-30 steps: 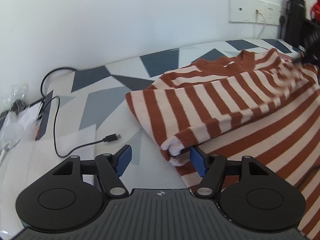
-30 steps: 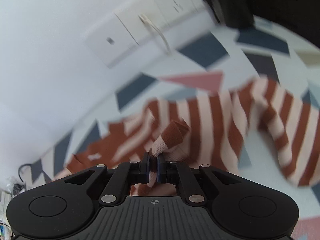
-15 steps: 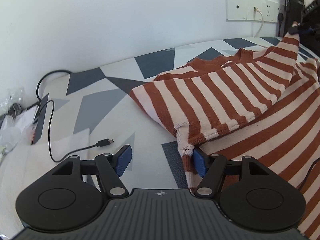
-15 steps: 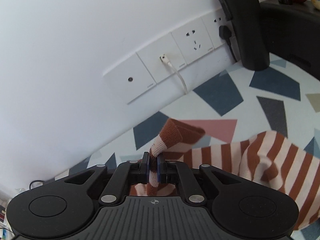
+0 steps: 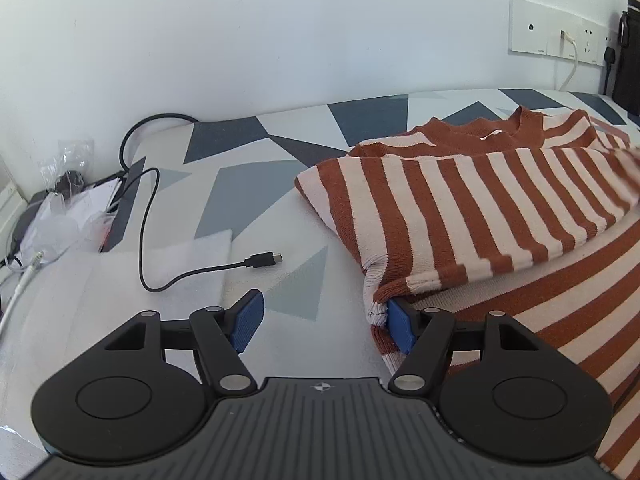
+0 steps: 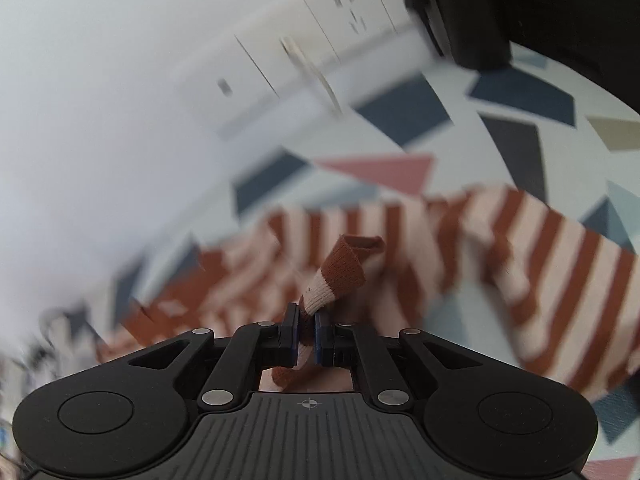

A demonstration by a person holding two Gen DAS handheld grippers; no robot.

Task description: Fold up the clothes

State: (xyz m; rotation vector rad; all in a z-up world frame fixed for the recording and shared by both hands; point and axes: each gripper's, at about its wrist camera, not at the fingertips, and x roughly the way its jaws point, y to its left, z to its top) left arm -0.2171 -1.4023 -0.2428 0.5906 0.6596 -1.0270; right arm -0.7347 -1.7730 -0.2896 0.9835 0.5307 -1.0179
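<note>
A white wall with a row of sockets (image 5: 560, 28) backs a surface covered in a cloth of grey, blue and pink triangles (image 5: 256, 196). One striped sweater (image 5: 480, 208), rust and cream, lies across the right half of the left wrist view, one sleeve laid slantwise over its body, collar toward the upper right. The left gripper (image 5: 322, 316) stands wide open at lower centre, holding nothing; its right pad touches the sleeve's fold, probably to steady that edge. The right gripper (image 6: 306, 334) is closed tight on the one cuff (image 6: 340, 268) at the centre of its blurred view, likely so the sleeve can be carried across the garment. One black cable (image 5: 188, 272) with a loose plug lies at centre left; two grippers, one garment.
</note>
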